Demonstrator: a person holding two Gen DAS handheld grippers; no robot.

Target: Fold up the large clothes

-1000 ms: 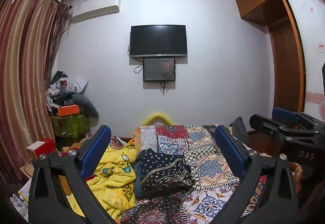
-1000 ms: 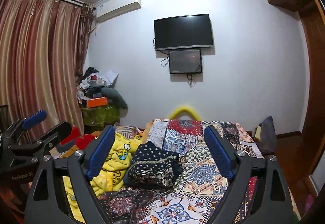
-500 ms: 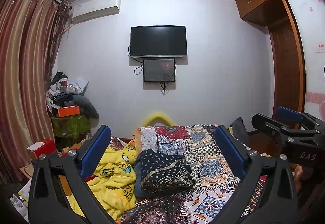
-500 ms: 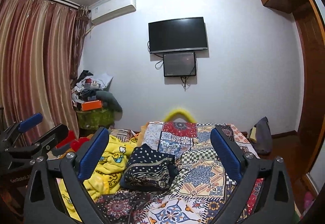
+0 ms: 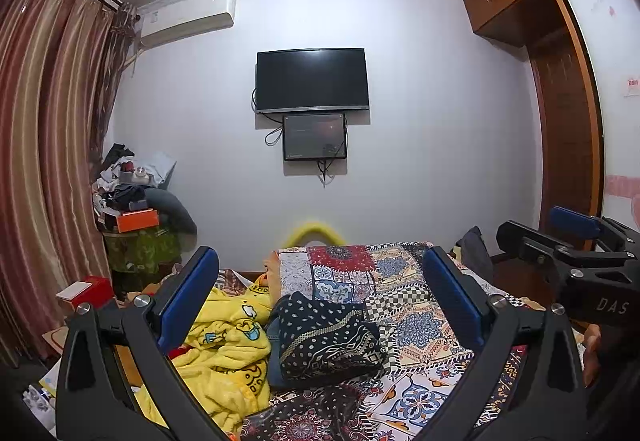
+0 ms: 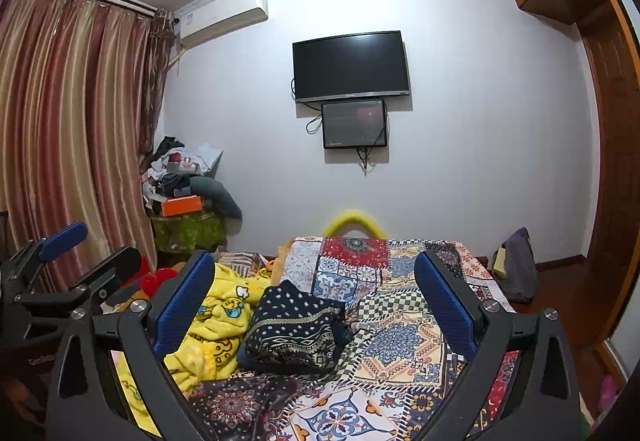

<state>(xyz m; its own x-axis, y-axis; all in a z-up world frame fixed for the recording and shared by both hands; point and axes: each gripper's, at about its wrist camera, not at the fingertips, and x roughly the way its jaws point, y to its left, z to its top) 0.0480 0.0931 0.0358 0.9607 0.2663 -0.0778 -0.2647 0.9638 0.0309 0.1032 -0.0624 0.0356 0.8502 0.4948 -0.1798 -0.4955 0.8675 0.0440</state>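
Bedroom, pretty cluttered: TV [image 5: 312,80] on the far wall with a small screen [image 5: 315,137] under it, AC unit [image 5: 187,18] top left, striped curtains [image 6: 72,121], junk pile [image 5: 132,185] in the corner. Patchwork quilt [image 6: 400,325] over the bed, yellow blanket [image 5: 224,349] bunched on its left side. Dark dotted garment [image 6: 294,325] folded mid-bed, nothing on top of it. Left gripper [image 5: 320,305] spread wide, empty. Right gripper [image 6: 314,303] just finished widening, nothing between the blue pads [image 6: 444,305], well short of the garment.
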